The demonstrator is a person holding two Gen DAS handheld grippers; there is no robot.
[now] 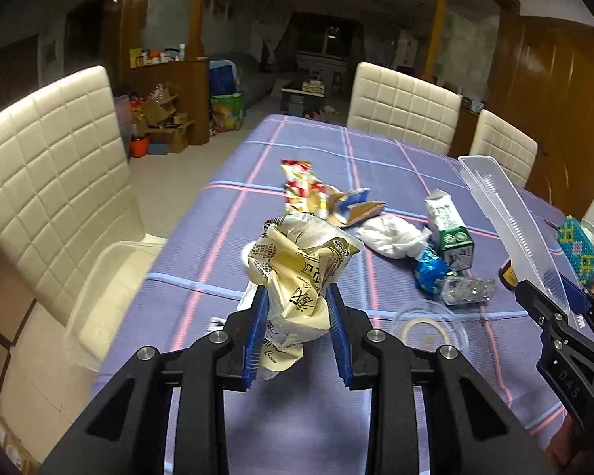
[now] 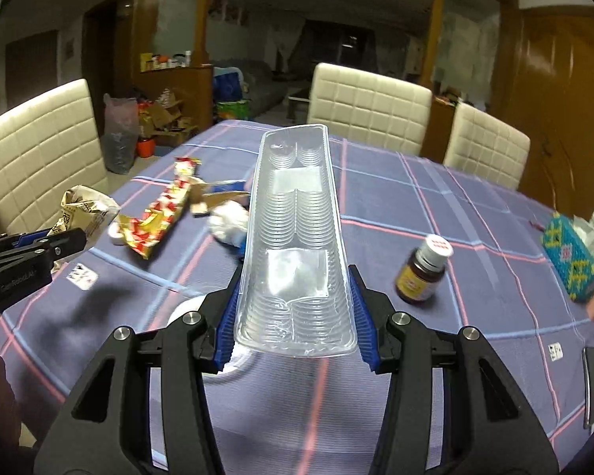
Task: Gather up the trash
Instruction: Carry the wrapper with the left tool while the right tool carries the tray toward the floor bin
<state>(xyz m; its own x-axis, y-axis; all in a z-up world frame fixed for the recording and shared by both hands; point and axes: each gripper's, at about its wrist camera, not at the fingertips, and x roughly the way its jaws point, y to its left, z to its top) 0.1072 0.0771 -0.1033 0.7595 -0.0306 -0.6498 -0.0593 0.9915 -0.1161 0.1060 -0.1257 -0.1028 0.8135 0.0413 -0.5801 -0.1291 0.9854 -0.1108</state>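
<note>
table: purple plaid cloth (image 1: 305, 146), cream chairs round it, trash scattered mid-table
plastic tray (image 2: 295, 237): long clear ribbed insert, clamped by its sides in right gripper (image 2: 293, 316), off the cloth, pointing away
yellow wrapper (image 1: 301, 269): crumpled, pinched between pads of left gripper (image 1: 297, 328), lifted clear
left on table: red-yellow snack bag (image 2: 158, 217), green carton (image 1: 451, 233), white tissue wad (image 1: 392, 237), blue foil (image 1: 429, 271), clear blister (image 1: 467, 289)
not trash, likely: brown bottle (image 2: 421, 273)
step: both picks done, carry phase
next: needs a bin; none clearly seen, grey bag (image 2: 118, 134) on floor far left is a guess; keep both grips firm, tray is long and may snag
</note>
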